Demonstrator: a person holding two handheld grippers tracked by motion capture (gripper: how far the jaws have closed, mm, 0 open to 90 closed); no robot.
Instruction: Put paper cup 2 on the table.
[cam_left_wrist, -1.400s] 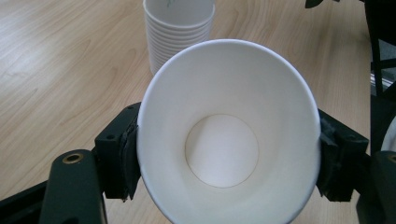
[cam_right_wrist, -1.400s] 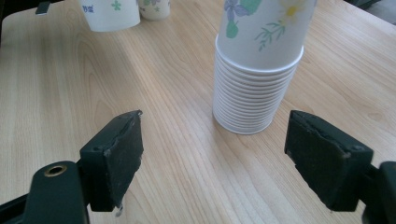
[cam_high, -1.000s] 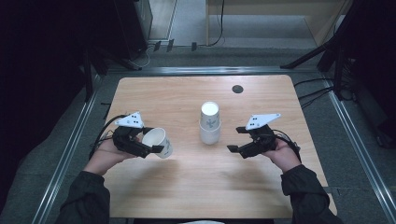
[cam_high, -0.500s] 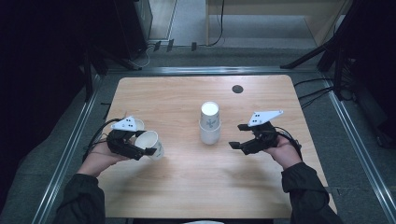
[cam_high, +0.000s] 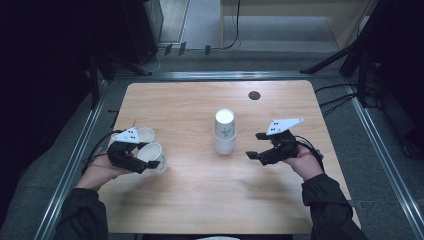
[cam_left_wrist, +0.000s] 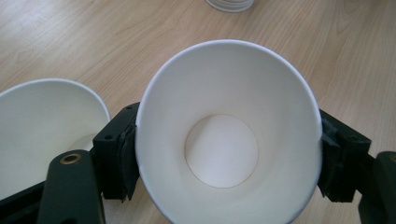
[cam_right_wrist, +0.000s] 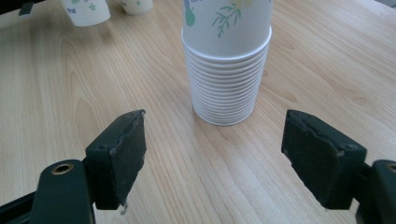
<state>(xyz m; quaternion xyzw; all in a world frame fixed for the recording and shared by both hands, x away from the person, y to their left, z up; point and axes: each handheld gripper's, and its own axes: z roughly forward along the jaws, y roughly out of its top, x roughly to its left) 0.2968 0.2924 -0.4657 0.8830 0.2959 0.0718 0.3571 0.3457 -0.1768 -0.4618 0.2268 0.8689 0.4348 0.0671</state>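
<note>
My left gripper (cam_high: 151, 160) is shut on a white paper cup (cam_high: 156, 154) at the table's left side, holding it tilted with its mouth toward the camera. In the left gripper view both pads press the sides of this cup (cam_left_wrist: 219, 140). A second paper cup (cam_high: 145, 134) stands just behind it, also seen as the cup (cam_left_wrist: 42, 126) at the left. A stack of upturned paper cups (cam_high: 224, 131) stands mid-table. My right gripper (cam_high: 253, 145) hovers open to its right, with the stack (cam_right_wrist: 226, 60) ahead of its empty jaws.
The wooden table (cam_high: 200, 100) has a small dark round hole (cam_high: 254, 95) near its far right. Metal rails run along both sides, and cables lie on the floor beyond the far edge. Bare wood lies between the stack and the near edge.
My left gripper has carried its cup leftward and lower, close beside the second cup. The right gripper and the stack have stayed put.
</note>
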